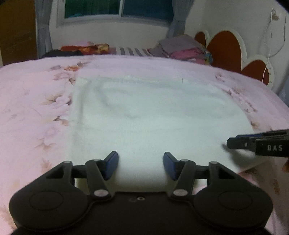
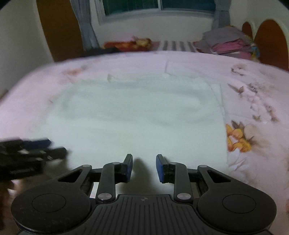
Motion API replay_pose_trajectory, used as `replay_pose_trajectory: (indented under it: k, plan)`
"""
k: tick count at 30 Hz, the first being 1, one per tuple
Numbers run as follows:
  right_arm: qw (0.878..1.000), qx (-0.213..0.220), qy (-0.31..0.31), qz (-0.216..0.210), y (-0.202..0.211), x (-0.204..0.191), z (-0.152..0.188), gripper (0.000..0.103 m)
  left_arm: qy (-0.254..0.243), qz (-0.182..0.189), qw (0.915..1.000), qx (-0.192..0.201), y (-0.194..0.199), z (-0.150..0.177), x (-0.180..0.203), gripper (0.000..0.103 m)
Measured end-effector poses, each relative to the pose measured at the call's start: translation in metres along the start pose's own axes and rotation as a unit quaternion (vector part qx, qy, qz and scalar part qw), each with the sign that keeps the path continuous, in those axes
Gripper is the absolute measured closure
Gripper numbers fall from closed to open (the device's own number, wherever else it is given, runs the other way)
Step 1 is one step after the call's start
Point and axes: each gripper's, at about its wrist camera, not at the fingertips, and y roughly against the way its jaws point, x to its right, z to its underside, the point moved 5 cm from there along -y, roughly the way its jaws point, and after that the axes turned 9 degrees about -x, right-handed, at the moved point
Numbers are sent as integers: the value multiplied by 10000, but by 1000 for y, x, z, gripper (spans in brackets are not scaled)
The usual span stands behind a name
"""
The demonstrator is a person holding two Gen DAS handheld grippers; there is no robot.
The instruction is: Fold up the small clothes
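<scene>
**White garment flat on bed, both grippers at its near edge, nothing gripped**

White garment (image 1: 144, 112) lies spread flat on the pink floral bedspread (image 1: 32, 101), roughly centred across the bed. Surface mostly smooth; shallow curved creases in the far-left part in the left wrist view. Far edge shows a seam line and small bumps, detail too blurred to identify. The right side edge runs straight, just beside an orange flower print (image 2: 236, 139) on the bedspread.

Left gripper (image 1: 140, 165): above the garment's near edge, fingers pointing out over the cloth. Blue pads (image 1: 112, 165) stand moderately wide apart. White cloth is visible in the gap between them, but the pads do not press on it. Not holding.

Right gripper (image 2: 144, 167): also above the near part of the garment, its shadow falling on the cloth just ahead of the fingers. Pads set narrower than on the left, with a clear gap. Nothing clamped.

Relative placement: each gripper appears side-on at the edge of the other's view, both over the near strip of the garment, left one toward the left corner, right one toward the right corner. Both views motion-blurred.

Surroundings: stack of folded clothes (image 1: 182, 50), grey on top and pink below, at the far right of the bed; a red-orange patterned bundle (image 1: 84, 48) at the far left; a striped cloth (image 1: 131, 51) between them. Heart-shaped headboard (image 1: 225, 48) on the right, window (image 1: 117, 9) with grey curtains behind.
</scene>
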Motion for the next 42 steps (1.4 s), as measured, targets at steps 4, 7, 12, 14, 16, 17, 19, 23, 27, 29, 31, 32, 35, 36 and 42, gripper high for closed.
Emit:
replay_pose_trajectory:
  k: [4, 7, 12, 14, 16, 17, 19, 23, 27, 29, 31, 32, 35, 36, 42]
  plan:
    - [9993, -152, 285, -188, -3, -26, 12, 75, -150, 178, 9996, 133, 7, 6, 24, 50]
    - [9989, -224, 341, -215, -9, -39, 19, 76, -140, 174, 9997, 17, 4, 12, 35, 57]
    - [9986, -311, 410, -158, -17, -47, 20, 76, -114, 42, 9999, -94, 2, 22, 25, 57]
    - [9990, -292, 326, -134, -15, -39, 23, 76, -14, -32, 10000, -70, 8, 25, 15, 57]
    - [9995, -247, 187, 45, -8, -24, 27, 76, 70, -131, 9999, -59, 13, 28, 4, 57]
    - [9996, -240, 81, 125, -5, -14, 29, 76, 127, -157, 9998, -51, 16, 31, -2, 57]
    - [9994, -223, -111, 241, 2, 6, 31, 76, 225, -216, 9995, -44, 20, 33, -14, 57]
    - [9978, -171, -434, 466, 15, 40, 36, 76, 436, -255, 9987, 1, 27, 39, -31, 57]
    - [9965, -196, -649, 479, 21, 56, 43, 76, 392, -312, 9987, -12, 27, 43, -32, 57]
    - [9965, -182, -671, 461, 23, 57, 47, 76, 377, -333, 9987, -2, 28, 43, -31, 57]
    - [9965, -168, -658, 480, 25, 58, 49, 76, 398, -327, 9987, 0, 28, 43, -31, 57]
    - [9964, -169, -670, 482, 25, 57, 48, 76, 417, -310, 9986, -2, 28, 43, -32, 57]
    - [9963, -169, -704, 468, 28, 59, 50, 76, 416, -268, 9988, -5, 26, 43, -34, 57]
    - [9962, -208, -705, 468, 26, 60, 52, 76, 406, -261, 9988, -11, 25, 44, -35, 57]
    - [9960, -218, -744, 436, 26, 62, 53, 76, 521, -163, 9985, -22, 25, 44, -42, 56]
